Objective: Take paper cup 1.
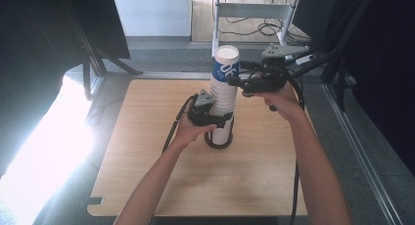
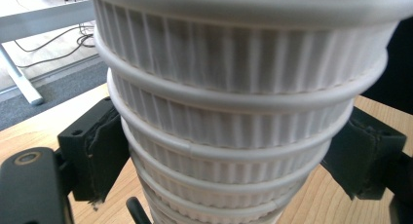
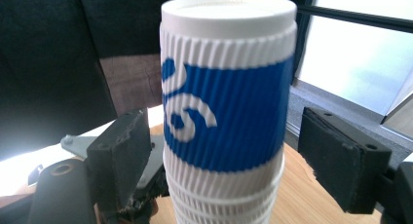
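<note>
Left gripper [image 1: 221, 121] jaws pinch cup stack [image 1: 222, 112] low to steady it on table [image 1: 147, 137]; right gripper [image 1: 236, 81] jaws spread off blue cup [image 1: 225, 63].

Light wooden table [image 1: 147, 151] on grey carpet floor [image 1: 161, 58], hard white glare [image 1: 44, 151] spilling in at left, dark panels [image 1: 34, 34] on both sides, white metal frame [image 1: 254, 12] with loose cables [image 1: 269, 27] at the back.
</note>
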Available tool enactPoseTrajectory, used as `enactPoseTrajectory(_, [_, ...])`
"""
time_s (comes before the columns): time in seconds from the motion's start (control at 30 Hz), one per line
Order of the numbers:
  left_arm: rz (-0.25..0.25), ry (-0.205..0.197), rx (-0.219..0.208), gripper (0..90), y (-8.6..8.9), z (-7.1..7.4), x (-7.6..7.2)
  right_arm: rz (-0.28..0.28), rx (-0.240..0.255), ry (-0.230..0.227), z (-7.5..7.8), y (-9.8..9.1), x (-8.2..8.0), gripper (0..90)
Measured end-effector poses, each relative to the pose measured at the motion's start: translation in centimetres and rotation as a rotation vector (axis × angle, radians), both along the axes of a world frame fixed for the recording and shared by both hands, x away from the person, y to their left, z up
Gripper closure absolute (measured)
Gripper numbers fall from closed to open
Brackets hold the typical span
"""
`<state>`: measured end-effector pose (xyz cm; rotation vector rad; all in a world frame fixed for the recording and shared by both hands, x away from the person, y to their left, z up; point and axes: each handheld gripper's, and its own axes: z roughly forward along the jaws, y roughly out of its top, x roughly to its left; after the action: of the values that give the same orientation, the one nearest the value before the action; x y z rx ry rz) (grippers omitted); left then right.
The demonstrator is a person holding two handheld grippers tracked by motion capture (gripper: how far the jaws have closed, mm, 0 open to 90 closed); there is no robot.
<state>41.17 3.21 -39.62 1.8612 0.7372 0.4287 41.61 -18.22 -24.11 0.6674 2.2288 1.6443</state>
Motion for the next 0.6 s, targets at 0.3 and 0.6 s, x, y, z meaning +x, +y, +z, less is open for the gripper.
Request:
enactPoseTrajectory(0.3, [0.003,0.002,0.009,13.0,-0.1,0.1,0.0,-0.002,0.0,-0.001,0.4,1.6,0.9,18.4])
enactPoseTrajectory(0.6, [0.001,-0.004,0.008,12.9,0.0,0.0,0.0,-0.004,-0.001,0.004,0.4,3.1,2.0,20.9])
